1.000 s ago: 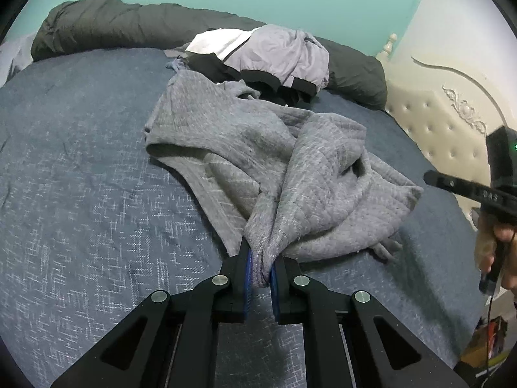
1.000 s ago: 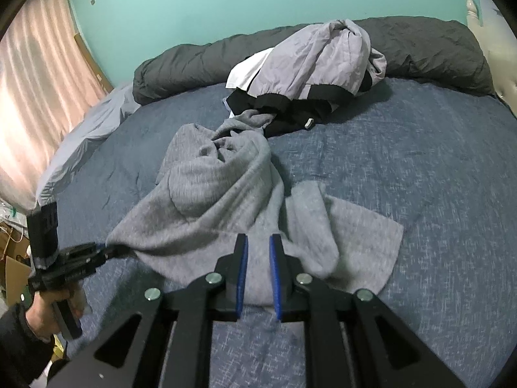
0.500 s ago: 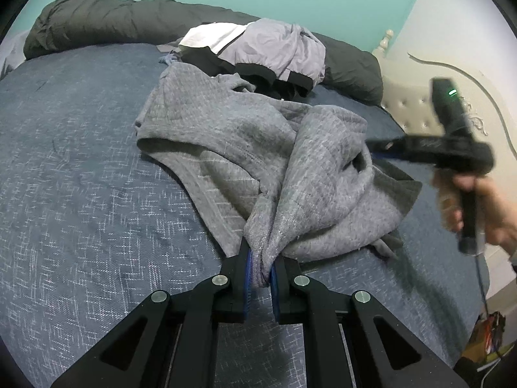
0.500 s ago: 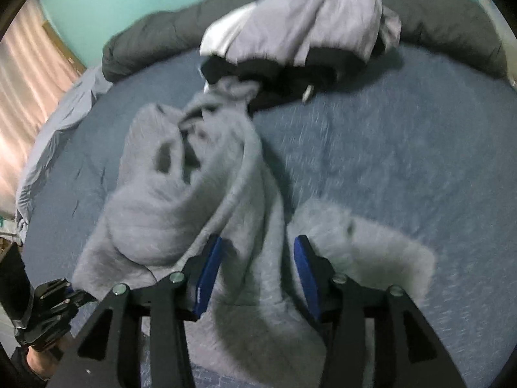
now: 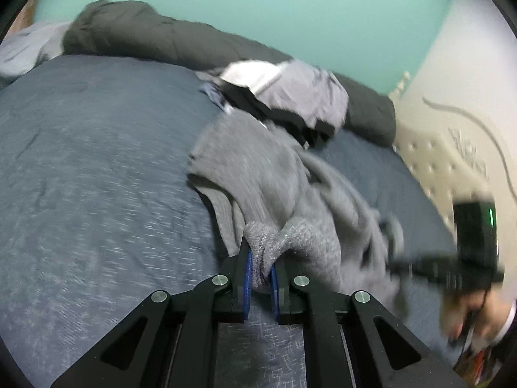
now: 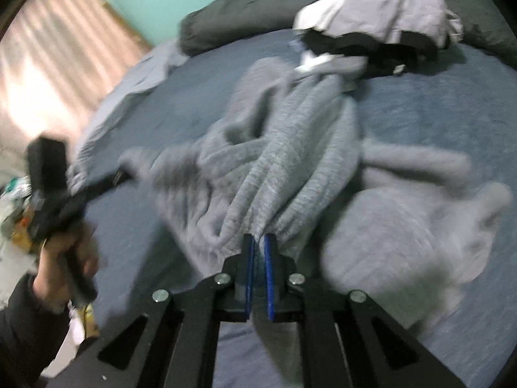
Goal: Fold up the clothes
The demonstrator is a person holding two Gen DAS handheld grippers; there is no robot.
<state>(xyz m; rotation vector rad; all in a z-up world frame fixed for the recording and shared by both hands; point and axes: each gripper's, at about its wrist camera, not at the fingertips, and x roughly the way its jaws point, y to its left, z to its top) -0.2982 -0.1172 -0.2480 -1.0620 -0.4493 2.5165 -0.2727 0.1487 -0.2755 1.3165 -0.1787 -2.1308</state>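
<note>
The gray sweater (image 6: pixel 290 168) lies bunched on the bed (image 5: pixel 97 168), pinched by both grippers' fingers, left (image 5: pixel 259 266) and right (image 6: pixel 258 258); more clothes (image 6: pixel 374 29) lie behind.

The left gripper (image 5: pixel 259 268) pinches a bunched fold of the grey knit garment (image 5: pixel 271 187) between its blue pads, and the cloth trails away ahead of the claw and to its right across the blue bedspread (image 5: pixel 97 168). Further ahead, past the garment, a light grey and black jacket (image 5: pixel 297 97) lies heaped against a long dark bolster (image 5: pixel 155 38). To the claw's right the right gripper (image 5: pixel 397 258), blurred, reaches into the garment's edge, a hand (image 5: pixel 478 313) around its handle.
</note>
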